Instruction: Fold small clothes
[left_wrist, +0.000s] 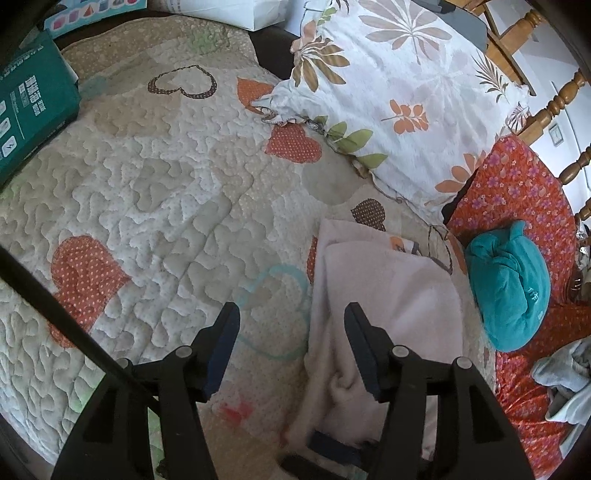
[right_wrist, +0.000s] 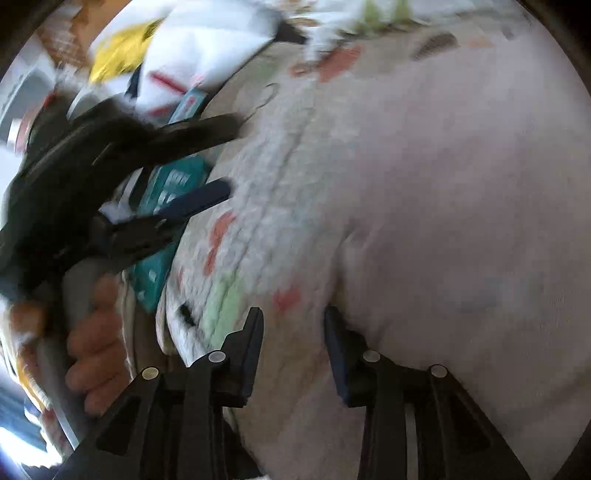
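pale pink garment (left_wrist: 388, 295) lying folded flat on the heart-print quilt (left_wrist: 166, 184), doubled over with a second layer edge visible near the top; looks parked there as the working piece, fold probably mid-way or just finished. left gripper (left_wrist: 291, 321) hovering over its left edge, jaws apart, nothing pinched, one finger over quilt and the other over cloth. right gripper (right_wrist: 293, 325) also apart and empty, sitting at the near edge of the same pink garment (right_wrist: 443, 203), which fills most of that view; heavy blur there, so detail is poor. left gripper (right_wrist: 192, 166) showing in the right view too, with a hand (right_wrist: 96, 350) wrapped round its handle.

around: teal rolled garment (left_wrist: 509, 288) just beside on the red floral sheet (left_wrist: 517, 192), likely done or next in queue. grey-white crumpled clothes (left_wrist: 565, 380) at far right edge. floral pillow (left_wrist: 388, 92) behind, close to the pink piece's far corner, limits room to spread that way. green box (left_wrist: 33, 110) well apart at left. open quilt to the left is the free working space.
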